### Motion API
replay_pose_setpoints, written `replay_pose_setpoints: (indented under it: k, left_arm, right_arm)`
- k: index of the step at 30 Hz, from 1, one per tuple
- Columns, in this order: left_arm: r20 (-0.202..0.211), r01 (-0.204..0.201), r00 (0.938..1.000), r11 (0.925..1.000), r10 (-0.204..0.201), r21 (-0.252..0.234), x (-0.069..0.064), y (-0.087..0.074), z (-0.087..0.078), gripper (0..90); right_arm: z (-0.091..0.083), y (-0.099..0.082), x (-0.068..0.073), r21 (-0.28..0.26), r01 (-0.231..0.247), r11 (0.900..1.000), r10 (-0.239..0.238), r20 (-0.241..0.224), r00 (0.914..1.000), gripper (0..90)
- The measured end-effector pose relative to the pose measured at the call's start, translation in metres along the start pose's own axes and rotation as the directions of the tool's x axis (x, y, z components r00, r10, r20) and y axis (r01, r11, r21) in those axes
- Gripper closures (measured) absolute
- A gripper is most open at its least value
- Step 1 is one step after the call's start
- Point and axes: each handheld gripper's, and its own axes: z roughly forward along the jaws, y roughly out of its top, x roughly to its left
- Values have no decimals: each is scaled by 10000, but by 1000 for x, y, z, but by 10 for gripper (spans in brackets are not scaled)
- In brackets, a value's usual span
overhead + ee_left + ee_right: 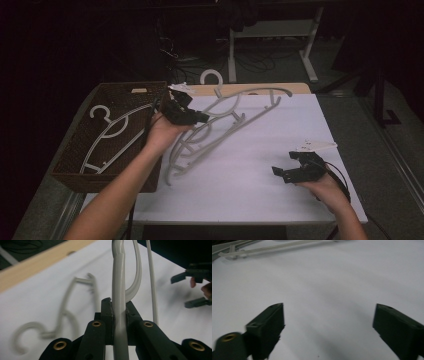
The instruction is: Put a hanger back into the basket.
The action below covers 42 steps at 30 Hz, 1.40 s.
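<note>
Nearest the high camera, two forearms come in over the desk, a white-topped surface with a woven brown basket at its left edge, and that basket serves as the landmark. Just right of the basket, the left gripper is clamped on the bar of a grey plastic hanger; the left gripper view shows its black jaws pinching the grey bar squarely between the pads, with the hanger lifted off the desk and tilted. A second loose hanger lies farther back, also right of the basket. Well to the right of the basket, the right gripper hovers low over bare desk with its jaws spread wide and nothing between them. Inside the basket one pale hanger already lies flat, its hook toward the far wall. The step appears to be carrying the held hanger into the basket; doing it well likely means lifting the long, springy frame high enough to clear the near rim, turning it to match the basket's length, and lowering it onto the one inside before letting go.
</note>
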Motion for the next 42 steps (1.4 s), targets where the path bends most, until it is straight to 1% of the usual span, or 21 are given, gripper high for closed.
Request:
replay_pose_setpoints:
  k: [1, 2, 3, 6, 8, 12, 16, 18, 21, 23, 26, 29, 31, 32, 36, 38, 39, 41, 42]
  left_arm:
    - [-109, -9, 9999, 10000, 8, -50, 4, 1, -9, 815]
    - [-159, 17, 9999, 9999, -19, -114, 8, 1, -18, 816]
    - [-232, 42, 9997, 9998, -46, -187, 12, 2, -27, 815]
    - [-541, -40, 9985, 9994, 22, -334, 25, 0, -54, 815]
    - [-814, -109, 9967, 9991, 76, -403, 34, -2, -72, 816]
    - [-1139, 39, 9934, 9980, -111, -628, 54, -13, -105, 816]
    - [-1690, 231, 9850, 9972, -348, -707, 73, -28, -133, 815]
    - [-1952, 251, 9800, 9973, -383, -695, 82, -37, -145, 816]
    - [-2455, 290, 9685, 9980, -418, -554, 95, -51, -160, 815]
    - [-2736, 435, 9603, 9980, -545, -460, 104, -62, -168, 816]
    - [-2981, 798, 9500, 9953, -924, -540, 119, -80, -179, 816]
    - [-3398, 942, 9349, 9947, -1026, -414, 132, -96, -187, 815]
    - [-3610, 1142, 9251, 9930, -1174, -302, 141, -106, -191, 815]
    - [-3670, 1260, 9215, 9917, -1271, -270, 145, -111, -193, 815]
    - [-3838, 1683, 9092, 9856, -1615, -160, 158, -128, -196, 815]
    - [-3847, 1877, 9063, 9822, -1748, -43, 163, -135, -195, 815]
    - [-3871, 1899, 9056, 9818, -1734, 44, 165, -139, -194, 816]
    - [-3956, 2001, 9015, 9795, -1753, 218, 169, -145, -192, 815]
    - [-3894, 2080, 9020, 9780, -1864, 137, 170, -147, -191, 816]
  right_arm:
    - [0, -2, 1, -27, -70, 10000, 70, -73, 9999, 4]
    - [1, -4, 2, -33, -144, 9999, 143, -158, 9998, 0]
    - [2, -5, 2, -64, -89, 9999, 88, -180, 9998, 0]
    - [4, -6, 3, -1, -80, 10000, 80, -102, 9999, 0]
    - [5, -6, 2, 3, -64, 10000, 64, -55, 10000, 0]
    - [7, -5, 4, 5, 58, 10000, -58, -60, 10000, 0]
    - [9, -5, 5, 11, 101, 9999, -101, -113, 9999, 0]
    - [10, -5, 5, 48, 142, 9999, -142, -81, 9999, 0]
    - [10, -5, 5, 70, 128, 9999, -128, -37, 9999, 0]
    - [10, -5, 4, 77, 128, 9999, -128, -10, 9999, 0]
    - [11, -5, 3, 122, 126, 9998, -126, 20, 9999, 0]
    - [12, -6, 3, 177, 144, 9997, -144, 40, 9999, 0]
    - [12, -6, 3, 244, 174, 9995, -177, 85, 9998, 0]
    - [13, -6, 3, 258, 177, 9995, -179, 90, 9998, 0]
    - [13, -5, 3, 215, 207, 9996, -209, 125, 9997, 0]
    - [13, -5, 3, 218, 171, 9996, -174, 129, 9998, 0]
    - [13, -5, 3, 224, 166, 9996, -170, 140, 9998, 0]
    - [13, -6, 2, 245, 167, 9996, -170, 145, 9997, 0]
    - [13, -6, 3, 250, 154, 9996, -158, 154, 9998, 0]
